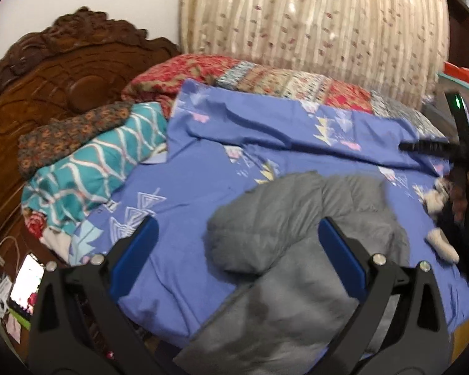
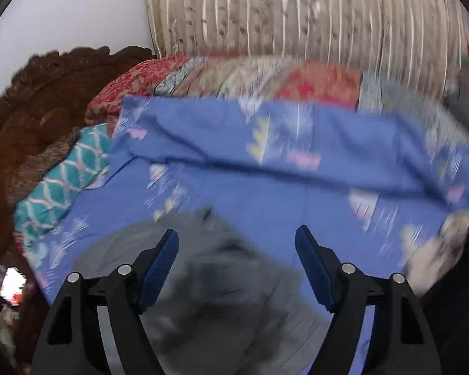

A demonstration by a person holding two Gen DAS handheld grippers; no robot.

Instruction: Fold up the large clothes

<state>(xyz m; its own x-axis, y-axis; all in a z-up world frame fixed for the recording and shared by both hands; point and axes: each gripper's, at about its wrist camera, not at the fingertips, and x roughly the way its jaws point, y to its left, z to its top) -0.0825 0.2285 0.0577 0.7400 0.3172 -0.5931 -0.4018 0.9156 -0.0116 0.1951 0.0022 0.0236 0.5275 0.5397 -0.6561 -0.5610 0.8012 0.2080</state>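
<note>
Grey garment (image 1: 297, 243) crumpled, partly folded on blue bedsheet (image 1: 178, 193).

Grey garment (image 1: 284, 250) rumpled, partly folded, lying on blue bedsheet (image 1: 187, 187).

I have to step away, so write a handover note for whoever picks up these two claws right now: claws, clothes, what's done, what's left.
Left claw: open, empty, above the bed.
Right claw: open, empty, view blurred.
The crumpled grey fabric garment lies bunched on the blue patterned bedsheet, its near end hanging off the bed's edge.
Done: no neat fold visible.
Left: spread it flat, then fold.
</note>
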